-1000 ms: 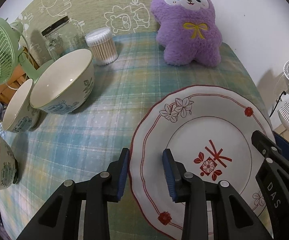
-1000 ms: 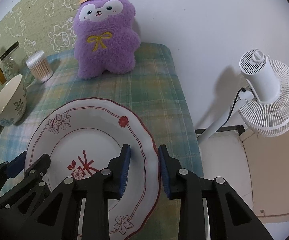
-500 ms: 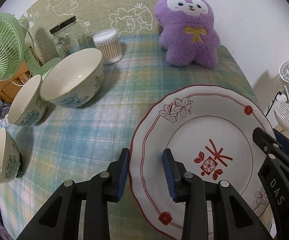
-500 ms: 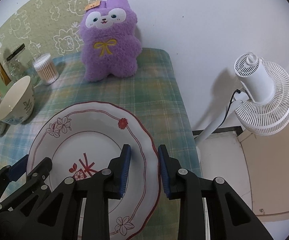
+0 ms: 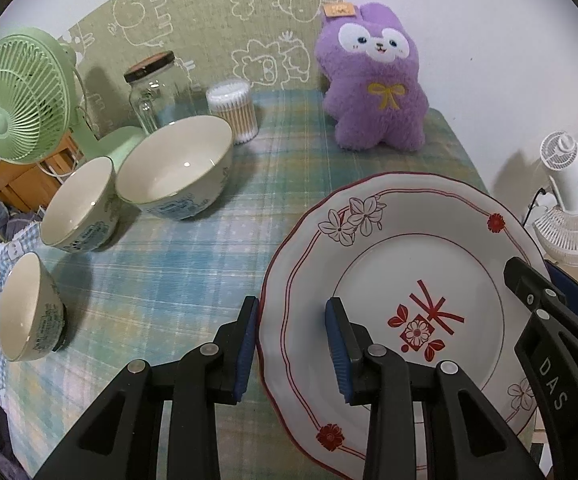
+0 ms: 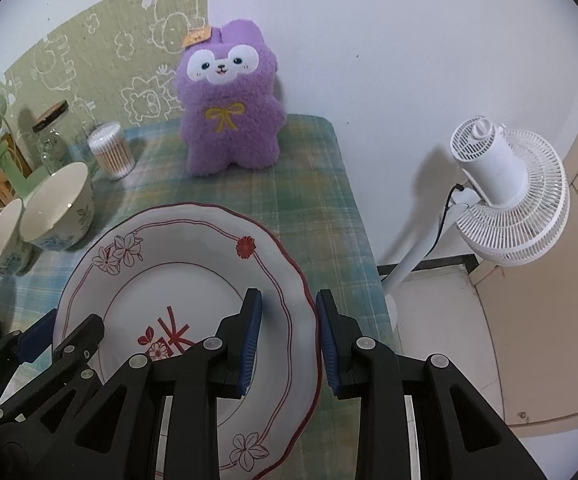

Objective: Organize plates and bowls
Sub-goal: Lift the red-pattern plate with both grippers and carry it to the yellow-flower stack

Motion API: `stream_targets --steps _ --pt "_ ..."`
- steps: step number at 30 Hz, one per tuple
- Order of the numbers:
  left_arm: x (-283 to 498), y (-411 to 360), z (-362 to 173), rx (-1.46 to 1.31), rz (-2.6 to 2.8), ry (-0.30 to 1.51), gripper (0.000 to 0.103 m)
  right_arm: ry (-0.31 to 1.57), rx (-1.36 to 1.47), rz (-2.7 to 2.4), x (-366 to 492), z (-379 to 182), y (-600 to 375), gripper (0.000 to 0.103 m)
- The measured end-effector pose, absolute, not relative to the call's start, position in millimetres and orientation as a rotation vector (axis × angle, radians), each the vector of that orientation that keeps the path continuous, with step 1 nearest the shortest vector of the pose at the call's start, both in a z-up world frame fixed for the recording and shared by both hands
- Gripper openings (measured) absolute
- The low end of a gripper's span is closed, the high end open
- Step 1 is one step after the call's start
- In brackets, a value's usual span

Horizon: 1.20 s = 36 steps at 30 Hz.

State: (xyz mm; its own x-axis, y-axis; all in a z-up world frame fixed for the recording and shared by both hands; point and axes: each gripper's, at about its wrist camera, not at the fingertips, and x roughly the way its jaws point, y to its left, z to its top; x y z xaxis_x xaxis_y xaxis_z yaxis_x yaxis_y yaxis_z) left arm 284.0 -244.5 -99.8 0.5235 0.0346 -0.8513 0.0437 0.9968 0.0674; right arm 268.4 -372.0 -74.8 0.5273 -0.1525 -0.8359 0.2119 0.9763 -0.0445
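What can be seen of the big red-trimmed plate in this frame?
The plate is white, glossy, ceramic-looking, with a scalloped dark red rim, thin red rings, outlined flowers, small red blossoms and a red motif at its centre. Nothing lies on it. It sits face-up and slightly tilted over the checked tablecloth. The left gripper straddles its left rim, the right gripper its right rim, apparently lifting it.

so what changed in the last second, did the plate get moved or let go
Not let go. The left tongs and right tongs stay clamped on opposite rims of the plate and have lifted it off the checked cloth: the table items now look smaller and further away. The three bowls, the purple plush and both fans stayed put.
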Motion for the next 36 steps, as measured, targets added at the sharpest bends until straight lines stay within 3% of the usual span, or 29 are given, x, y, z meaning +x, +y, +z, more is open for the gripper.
stream_targets --steps 20,36 --pt "231 -229 -53 0.094 -0.085 0.948 0.033 0.945 0.100 -0.295 207 -24 -350 0.031" --pt "178 -223 -66 0.116 -0.153 0.975 0.033 0.952 0.129 -0.375 145 -31 -343 0.031"
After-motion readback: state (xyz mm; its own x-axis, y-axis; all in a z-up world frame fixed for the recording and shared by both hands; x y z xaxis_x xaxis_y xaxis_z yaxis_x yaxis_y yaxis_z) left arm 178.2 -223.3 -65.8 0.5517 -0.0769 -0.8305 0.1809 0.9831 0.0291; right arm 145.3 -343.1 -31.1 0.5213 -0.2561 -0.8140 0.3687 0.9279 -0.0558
